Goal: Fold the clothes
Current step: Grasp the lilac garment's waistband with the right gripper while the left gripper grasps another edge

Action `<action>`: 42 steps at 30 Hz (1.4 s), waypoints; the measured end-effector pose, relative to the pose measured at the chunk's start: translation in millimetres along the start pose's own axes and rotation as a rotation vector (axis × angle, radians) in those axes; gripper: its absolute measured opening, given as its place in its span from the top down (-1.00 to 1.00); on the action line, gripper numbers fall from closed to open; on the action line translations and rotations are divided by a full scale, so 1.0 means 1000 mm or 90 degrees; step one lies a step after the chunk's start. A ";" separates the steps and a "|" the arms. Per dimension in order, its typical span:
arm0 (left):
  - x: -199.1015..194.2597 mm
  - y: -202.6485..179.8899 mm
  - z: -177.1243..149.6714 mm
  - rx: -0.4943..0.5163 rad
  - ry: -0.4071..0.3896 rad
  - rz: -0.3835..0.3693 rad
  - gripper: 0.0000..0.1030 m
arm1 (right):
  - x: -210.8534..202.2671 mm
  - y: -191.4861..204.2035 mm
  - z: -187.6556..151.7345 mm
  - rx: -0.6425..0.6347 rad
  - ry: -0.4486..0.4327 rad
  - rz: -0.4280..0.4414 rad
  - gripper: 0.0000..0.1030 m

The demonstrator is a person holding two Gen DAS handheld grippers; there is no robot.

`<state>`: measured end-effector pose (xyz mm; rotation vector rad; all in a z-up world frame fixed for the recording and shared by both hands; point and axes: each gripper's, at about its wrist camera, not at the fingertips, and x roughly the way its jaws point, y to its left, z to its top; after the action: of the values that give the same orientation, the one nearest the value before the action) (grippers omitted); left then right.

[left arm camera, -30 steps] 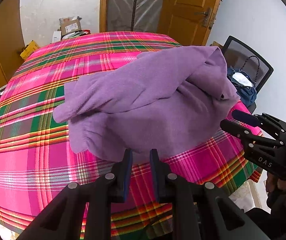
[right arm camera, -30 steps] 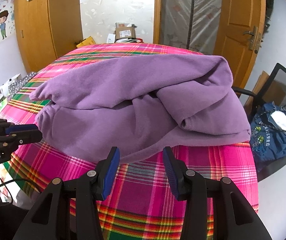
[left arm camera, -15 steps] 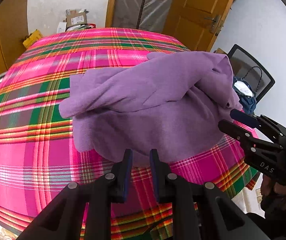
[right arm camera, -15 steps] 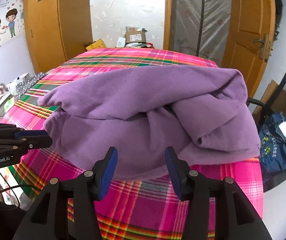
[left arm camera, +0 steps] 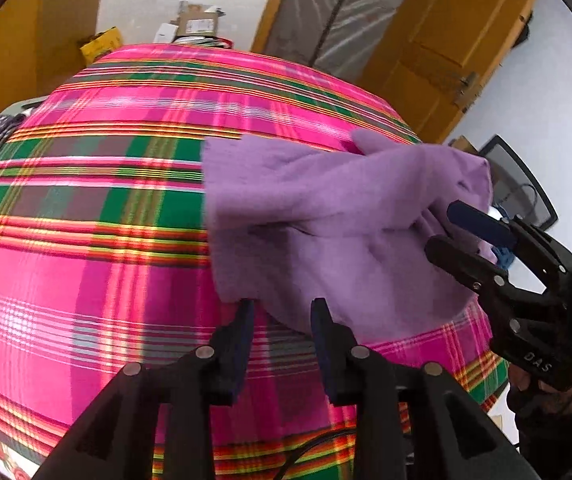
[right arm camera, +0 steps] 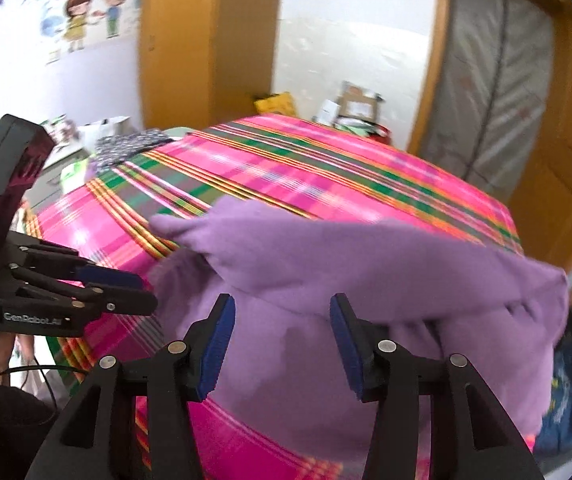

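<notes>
So the purple fleece garment [left arm camera: 337, 232] sits bunched up on the near right part of the table, on that loud pink plaid tablecloth [left arm camera: 86, 264], with one edge close to the table's rim. Can't really tell sleeves from body in this heap, it's all rolled over itself.

Left gripper [left arm camera: 282, 320] is just at the near left corner of the fabric, jaws opening, and nothing is pinched between them. The cloth edge lies right ahead of the tips. Right gripper [right arm camera: 282, 340] hangs over the near hem with its jaws standing wide, fleece showing in the gap behind them, but the pads aren't pressing on anything as far as I can see.

Handling-wise I'd guess this thing is light, thick and floppy, no stiffness at all, and fuzzy enough that it won't slip out of rubber pads. It'll drag and cling to itself, though. I'd grab two corners of the near hem, one per gripper, then lift and spread it flat first.
</notes>
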<state>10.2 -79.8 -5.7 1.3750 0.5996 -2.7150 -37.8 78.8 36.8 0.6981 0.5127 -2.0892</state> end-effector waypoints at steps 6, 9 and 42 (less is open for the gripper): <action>-0.001 0.019 0.004 -0.055 -0.004 -0.014 0.43 | 0.016 0.019 0.020 -0.069 -0.008 0.034 0.00; 0.000 0.032 0.004 -0.097 0.000 -0.039 0.45 | 0.021 0.027 0.026 -0.108 -0.008 0.049 0.00; 0.032 0.046 0.003 -0.203 0.012 -0.169 0.58 | 0.081 0.055 0.048 -0.341 0.096 0.128 0.01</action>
<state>-2.1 -118.6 -43.8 1.3218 1.2343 -2.6354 -45.3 -27.3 15.4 0.5611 0.9967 -1.6164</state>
